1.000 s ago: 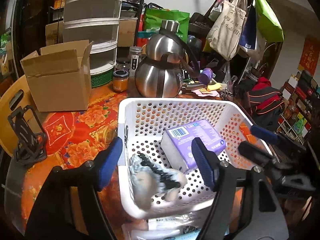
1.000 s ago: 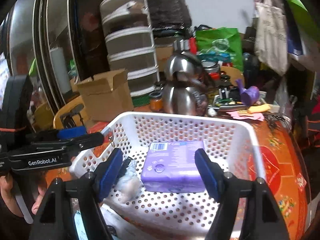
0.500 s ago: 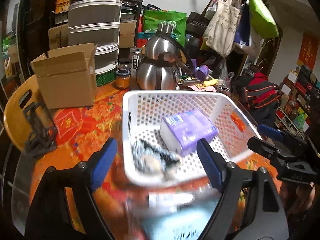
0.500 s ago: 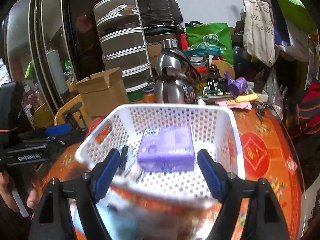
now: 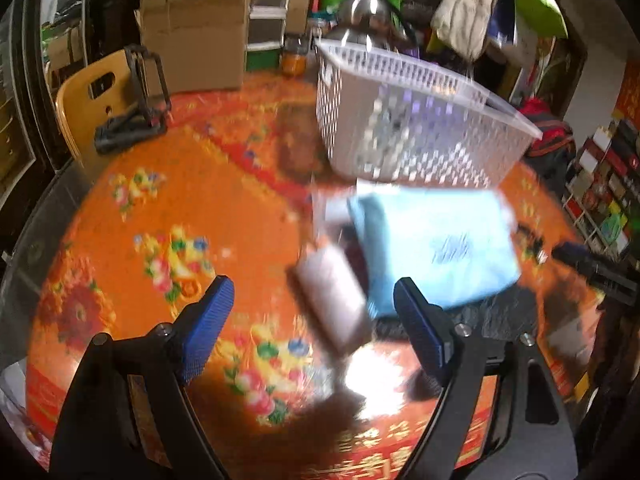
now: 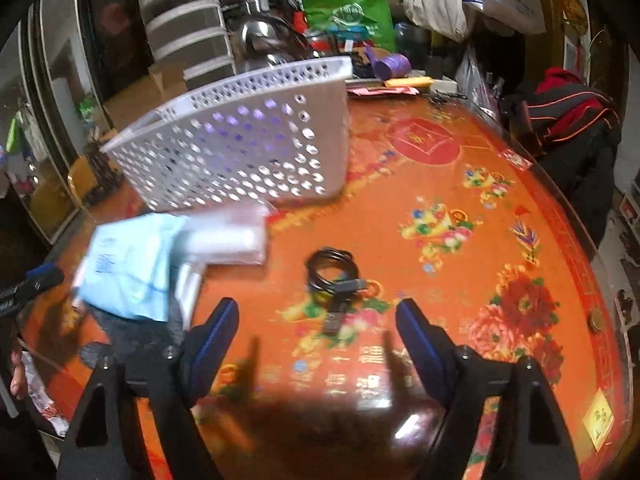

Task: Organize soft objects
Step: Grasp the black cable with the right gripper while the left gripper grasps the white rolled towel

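Observation:
A white perforated basket point(image 5: 420, 128) stands on the orange flowered tablecloth point(image 5: 168, 208), and a purple pack shows through its holes. In front of it lie a light blue soft pack point(image 5: 436, 248) and a blurred greyish pack point(image 5: 332, 300). My left gripper point(image 5: 312, 304) hovers open over the greyish pack, not touching it. In the right wrist view the basket point(image 6: 240, 148), blue pack point(image 6: 132, 264) and a clear white pack point(image 6: 228, 236) sit to the left. My right gripper point(image 6: 316, 312) is wide, its jaws closing slightly with nothing between them, above a black coiled cable point(image 6: 334, 268).
A dark grey cloth point(image 6: 128, 332) lies under the blue pack. Behind the basket stand a steel kettle point(image 5: 368, 8), cardboard boxes point(image 5: 192, 40) and drawers. A yellow chair point(image 5: 88, 96) is at the left edge; a red and black jacket point(image 6: 568, 108) at the right.
Both grippers have pulled back from over the basket and sunk toward the table. The basket now sits farther off, and the packs and cable in front of it have come into view.

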`<state>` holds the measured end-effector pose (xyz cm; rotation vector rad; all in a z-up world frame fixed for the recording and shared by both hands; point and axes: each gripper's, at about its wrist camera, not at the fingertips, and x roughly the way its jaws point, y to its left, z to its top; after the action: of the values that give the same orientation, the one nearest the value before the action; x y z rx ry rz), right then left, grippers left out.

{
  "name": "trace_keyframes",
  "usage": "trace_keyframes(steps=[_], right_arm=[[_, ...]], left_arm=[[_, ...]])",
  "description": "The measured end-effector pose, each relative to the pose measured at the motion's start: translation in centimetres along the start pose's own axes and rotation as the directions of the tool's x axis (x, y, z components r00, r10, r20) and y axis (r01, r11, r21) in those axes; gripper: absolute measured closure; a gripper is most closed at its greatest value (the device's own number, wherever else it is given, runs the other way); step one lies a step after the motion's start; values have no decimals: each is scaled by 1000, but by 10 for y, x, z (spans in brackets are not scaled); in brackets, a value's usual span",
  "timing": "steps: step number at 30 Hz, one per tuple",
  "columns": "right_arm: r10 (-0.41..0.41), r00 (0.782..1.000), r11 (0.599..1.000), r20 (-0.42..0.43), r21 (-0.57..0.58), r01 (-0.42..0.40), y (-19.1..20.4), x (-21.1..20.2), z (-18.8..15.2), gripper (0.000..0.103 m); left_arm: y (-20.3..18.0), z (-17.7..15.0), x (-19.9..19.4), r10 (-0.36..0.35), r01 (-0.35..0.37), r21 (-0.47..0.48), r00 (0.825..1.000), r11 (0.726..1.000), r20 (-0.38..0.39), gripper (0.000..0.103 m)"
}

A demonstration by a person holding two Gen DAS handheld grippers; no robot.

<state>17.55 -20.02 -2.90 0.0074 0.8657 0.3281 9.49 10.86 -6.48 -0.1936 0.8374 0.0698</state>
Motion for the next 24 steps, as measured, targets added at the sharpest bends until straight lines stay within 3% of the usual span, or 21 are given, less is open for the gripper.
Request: trace_keyframes(steps=[3,6,13,15,18,20,24], right_arm=[[-15,999,1000,-29,-10,15,-3,14,1,37],[-12,998,1000,-68,-25,10,-2,30,4,38],[-27,996,999,-84,-28,25,0,47,15,46],[-30,996,999,-82,-31,27,0,49,17,55],[-38,996,999,-76,-38,35,0,49,17,65],[-31,997,999,-76,-38,28,1,48,16,68],[-38,996,998,-76,-52,34,3,48,16,68]], left_arm=[[0,-7,9,-14,14,-3,1000,1000,-16,23],[-4,-11,15,21,-21,8,1000,1000,-17,25],[-1,-5,23,20,-20,-9,999,1000,-27,28],[0,-3,27,25,-25,-18,999,1000,-25,28],[1,0,31,20,-21,-23,999,1000,-27,41],[0,2,39,-1,-1,-33,999,999,-54,60],[-3,6,42,-2,1,-27,999,1000,-49,72]])
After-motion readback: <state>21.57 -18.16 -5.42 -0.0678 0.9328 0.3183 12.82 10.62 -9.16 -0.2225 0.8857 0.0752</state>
